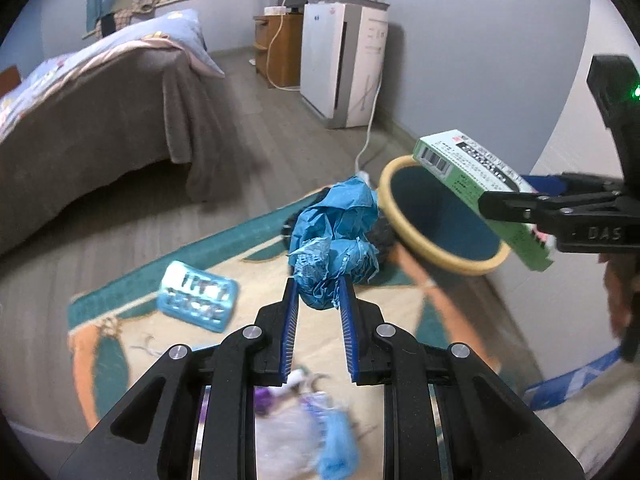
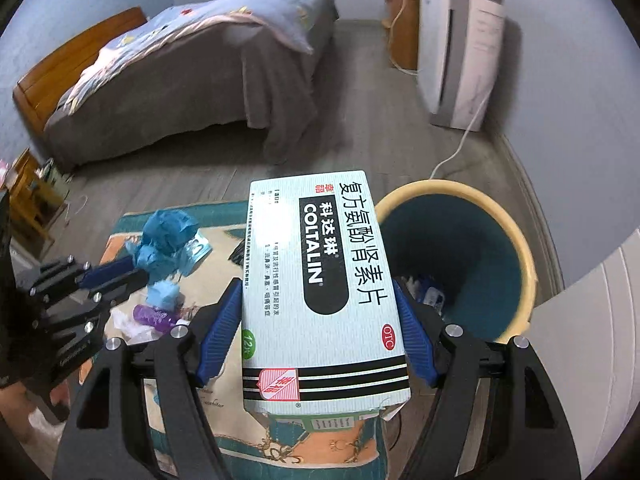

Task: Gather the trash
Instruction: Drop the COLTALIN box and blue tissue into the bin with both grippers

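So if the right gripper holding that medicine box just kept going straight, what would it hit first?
Probably the bin: the medicine box in the right gripper points near its yellow rim, though depth is unclear.

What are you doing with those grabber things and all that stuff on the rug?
A person is picking up trash with a grabber in each hand. The left gripper is shut on a crumpled blue paper. The right gripper clamps a medicine box beside the open bin, which already has some trash inside. More scraps and a blue blister pack lie on the rug.
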Tool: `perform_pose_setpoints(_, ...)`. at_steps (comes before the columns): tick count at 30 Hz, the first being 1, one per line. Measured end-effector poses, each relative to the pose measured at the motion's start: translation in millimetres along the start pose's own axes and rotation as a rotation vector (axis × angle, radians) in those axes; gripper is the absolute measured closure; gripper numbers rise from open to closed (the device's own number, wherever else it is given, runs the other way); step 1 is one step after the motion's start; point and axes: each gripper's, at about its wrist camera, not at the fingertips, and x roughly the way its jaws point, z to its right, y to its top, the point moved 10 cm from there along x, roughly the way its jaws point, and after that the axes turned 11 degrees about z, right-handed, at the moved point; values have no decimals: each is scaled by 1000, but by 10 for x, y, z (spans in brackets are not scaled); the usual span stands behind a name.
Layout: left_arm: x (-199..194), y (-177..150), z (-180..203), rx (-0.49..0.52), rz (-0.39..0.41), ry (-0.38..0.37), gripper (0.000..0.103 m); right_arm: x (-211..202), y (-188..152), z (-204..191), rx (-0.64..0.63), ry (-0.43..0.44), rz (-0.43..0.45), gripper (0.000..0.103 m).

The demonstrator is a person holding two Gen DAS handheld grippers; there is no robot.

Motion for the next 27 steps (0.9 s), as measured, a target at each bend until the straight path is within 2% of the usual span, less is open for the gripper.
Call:
perform_pose_setpoints(7,44,-82,73,6,-17,40,81,38,21,91,13,10,6,32)
perform_pose_setpoints(13,99,57,154,32,-7,65,81,142,19,223,36,19,-5,32)
perform_pose_setpoints(17,194,84,359,31,2,45,81,280,17,388,78,14,-24,32)
perform_pose_setpoints(24,491,60,694,61,-38,-2,81,423,-53,778,164,-24,-47,32)
perform_pose_setpoints(27,632,106,818,63,-48,-25,81,466,-131,1031,205,-73,-58,32)
